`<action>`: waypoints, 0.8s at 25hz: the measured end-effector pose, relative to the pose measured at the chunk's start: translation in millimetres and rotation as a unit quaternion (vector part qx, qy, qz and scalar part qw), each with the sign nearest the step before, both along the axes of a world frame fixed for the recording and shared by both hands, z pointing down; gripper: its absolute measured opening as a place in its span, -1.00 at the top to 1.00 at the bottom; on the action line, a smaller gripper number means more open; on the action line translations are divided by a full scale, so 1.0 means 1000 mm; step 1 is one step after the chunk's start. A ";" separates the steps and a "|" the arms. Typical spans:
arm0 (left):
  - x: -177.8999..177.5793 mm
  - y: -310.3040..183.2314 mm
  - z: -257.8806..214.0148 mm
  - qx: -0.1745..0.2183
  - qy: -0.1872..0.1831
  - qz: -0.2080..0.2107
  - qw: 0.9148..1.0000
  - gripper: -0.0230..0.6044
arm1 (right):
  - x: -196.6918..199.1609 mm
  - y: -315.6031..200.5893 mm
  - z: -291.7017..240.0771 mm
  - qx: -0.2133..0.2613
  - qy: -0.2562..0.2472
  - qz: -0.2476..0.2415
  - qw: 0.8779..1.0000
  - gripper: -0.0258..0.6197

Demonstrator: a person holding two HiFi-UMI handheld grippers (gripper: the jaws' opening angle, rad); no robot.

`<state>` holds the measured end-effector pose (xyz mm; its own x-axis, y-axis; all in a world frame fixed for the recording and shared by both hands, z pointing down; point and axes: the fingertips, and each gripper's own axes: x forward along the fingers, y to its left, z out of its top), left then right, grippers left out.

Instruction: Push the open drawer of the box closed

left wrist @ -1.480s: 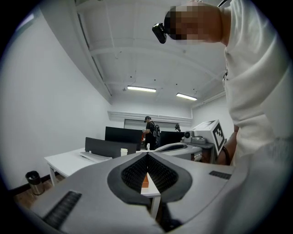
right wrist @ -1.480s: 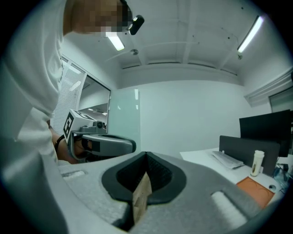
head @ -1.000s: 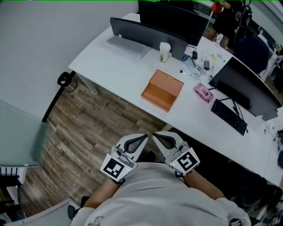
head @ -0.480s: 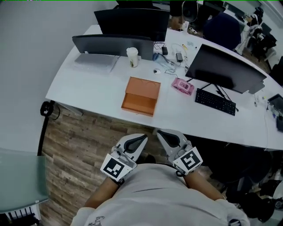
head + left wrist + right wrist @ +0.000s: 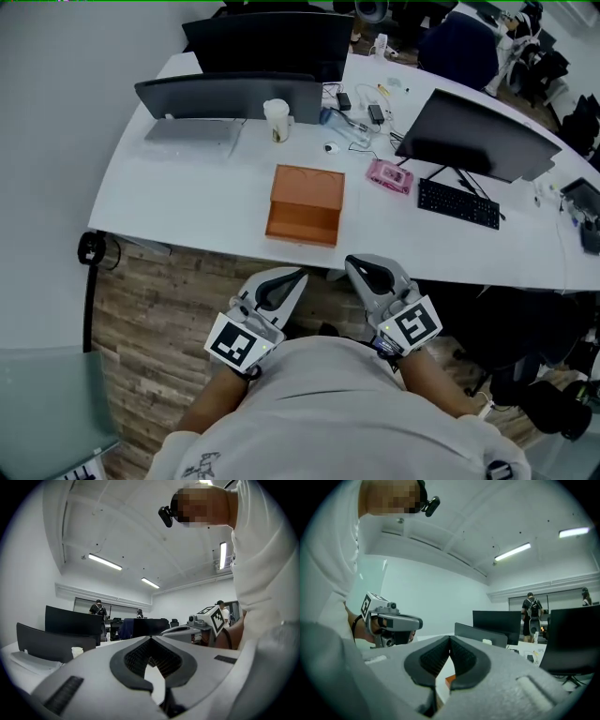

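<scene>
Cool, even light pours from the ceiling strip lights (image 5: 105, 562) — bright enough that the white desk (image 5: 206, 192) comes close to glaring, with only soft shadow beneath it on the wood floor (image 5: 159, 300). Both gripper views bulge like a fisheye and go black at the corners. The left gripper (image 5: 150, 639) looms slightly soft, close to the lens.

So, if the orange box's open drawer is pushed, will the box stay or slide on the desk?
It may well slide: the orange box sits loose on the smooth white desk. Its straight, flat sides look stiff. Its drawer faces the desk's near edge, so a push would send it inward, not off.
</scene>
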<state>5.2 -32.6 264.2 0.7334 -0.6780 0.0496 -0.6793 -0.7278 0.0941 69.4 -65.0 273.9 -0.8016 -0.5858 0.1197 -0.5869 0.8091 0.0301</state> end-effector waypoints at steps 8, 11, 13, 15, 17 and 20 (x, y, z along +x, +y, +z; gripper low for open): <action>-0.074 -0.028 -0.009 0.014 0.003 0.027 1.000 0.93 | -0.031 -0.039 -0.012 0.020 0.027 0.056 0.998 0.91; -0.099 -0.031 -0.008 0.015 0.001 0.042 0.999 0.93 | -0.047 -0.043 -0.009 0.017 0.030 0.077 0.996 0.91; -0.115 -0.034 -0.008 0.014 -0.003 0.055 0.998 0.93 | -0.061 -0.046 -0.007 0.014 0.031 0.089 0.995 0.91; -0.132 -0.039 -0.008 0.015 -0.005 0.067 0.998 0.93 | -0.076 -0.050 -0.008 0.011 0.030 0.100 0.995 0.92; -0.148 -0.044 -0.010 0.019 -0.007 0.077 0.997 0.93 | -0.092 -0.054 -0.009 0.011 0.028 0.108 0.994 0.91; -0.163 -0.047 -0.004 0.018 -0.017 0.095 0.995 0.93 | -0.111 -0.054 -0.006 0.010 0.028 0.115 0.993 0.91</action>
